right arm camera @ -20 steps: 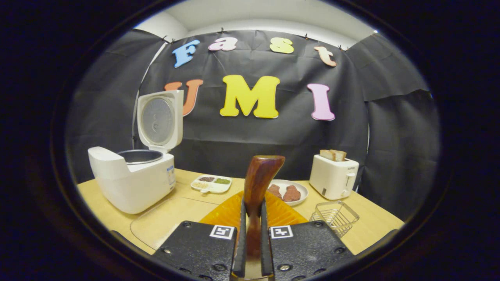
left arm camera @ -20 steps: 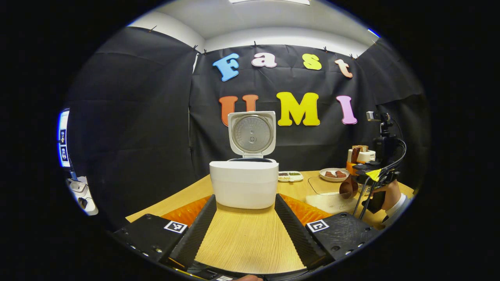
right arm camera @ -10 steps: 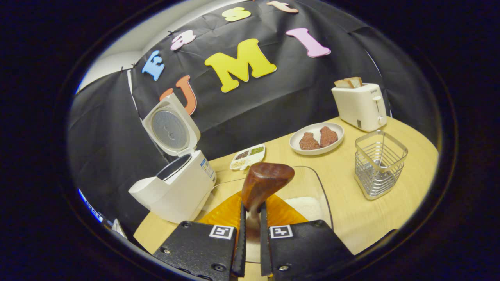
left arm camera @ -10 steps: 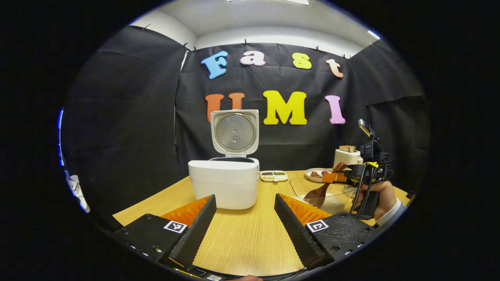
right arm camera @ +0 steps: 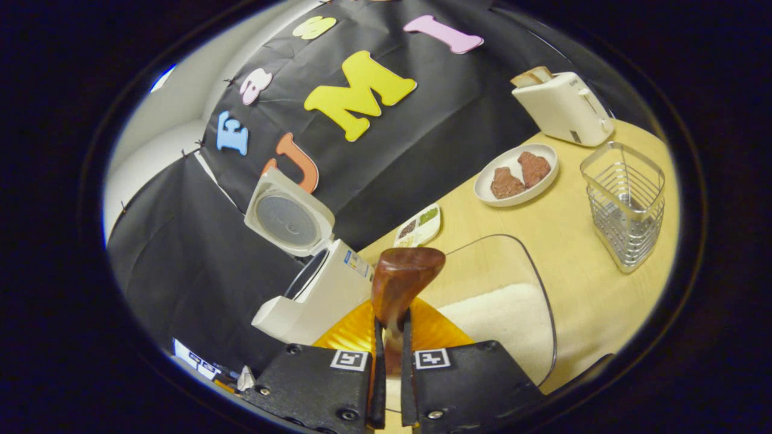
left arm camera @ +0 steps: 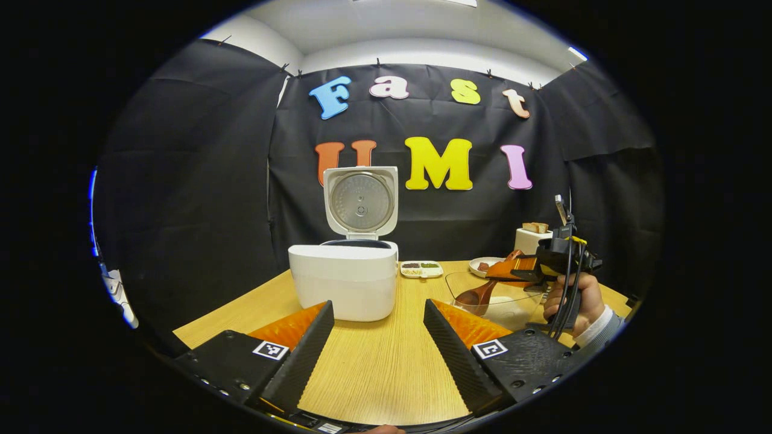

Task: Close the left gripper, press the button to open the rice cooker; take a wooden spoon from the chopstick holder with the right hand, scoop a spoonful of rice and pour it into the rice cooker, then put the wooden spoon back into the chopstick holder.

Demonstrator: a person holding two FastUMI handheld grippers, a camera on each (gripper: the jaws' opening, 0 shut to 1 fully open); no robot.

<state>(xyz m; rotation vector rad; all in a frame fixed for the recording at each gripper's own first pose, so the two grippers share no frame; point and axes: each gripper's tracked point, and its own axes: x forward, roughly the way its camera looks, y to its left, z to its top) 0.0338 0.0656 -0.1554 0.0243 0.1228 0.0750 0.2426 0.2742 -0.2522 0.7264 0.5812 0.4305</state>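
Spoon's tipped down into the rice bowl now, scoop about to happen

Left gripper view: the left hand-held gripper (left arm camera: 377,337) sits wide open and empty at the bottom of the frame, rice cooker (left arm camera: 342,280) centre-left with its lid up. At right, the right hand-held gripper (left arm camera: 512,274) has dropped lower than half a second ago, and the wooden spoon (left arm camera: 476,296) now pokes into the glass bowl (left arm camera: 512,301). Right gripper view: the frame has rolled further, its fingers clamped tight on the spoon handle at bottom centre, rice (right arm camera: 500,316) just right of the spoon head, chopstick holder (right arm camera: 624,202) at right on the table (right arm camera: 573,253). Looks like scooping comes next.
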